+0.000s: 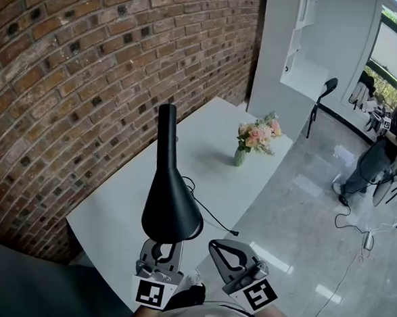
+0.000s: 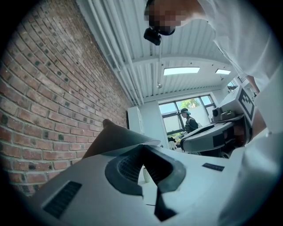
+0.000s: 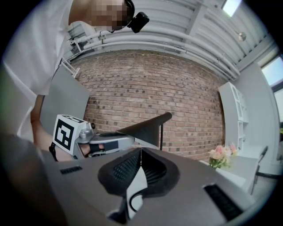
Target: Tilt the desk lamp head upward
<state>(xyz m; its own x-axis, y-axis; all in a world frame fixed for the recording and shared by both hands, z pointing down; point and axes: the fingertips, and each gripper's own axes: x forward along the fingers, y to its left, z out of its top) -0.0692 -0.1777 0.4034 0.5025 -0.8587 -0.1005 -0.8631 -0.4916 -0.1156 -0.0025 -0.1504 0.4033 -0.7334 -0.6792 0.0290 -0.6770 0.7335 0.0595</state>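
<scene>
1 lamp point(image 1: 170, 200): stands on table point(image 1: 206, 141), head drooped toward me. My left gripper point(image 1: 163, 252) and right gripper point(image 1: 216, 247): both closed, empty, just below lamp, probably staged to nudge its head upward.

Bright daylight from windows point(image 2: 177, 108) and ceiling panels point(image 2: 181, 70); floor point(image 1: 296, 222) glare; fisheye bending and dark corners in gripper views.

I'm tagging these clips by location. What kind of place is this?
Probably a studio or office corner staged as a workspace: a brick wall, a white table with a desk lamp and a vase of flowers, and a stand and cables on the glossy floor.
</scene>
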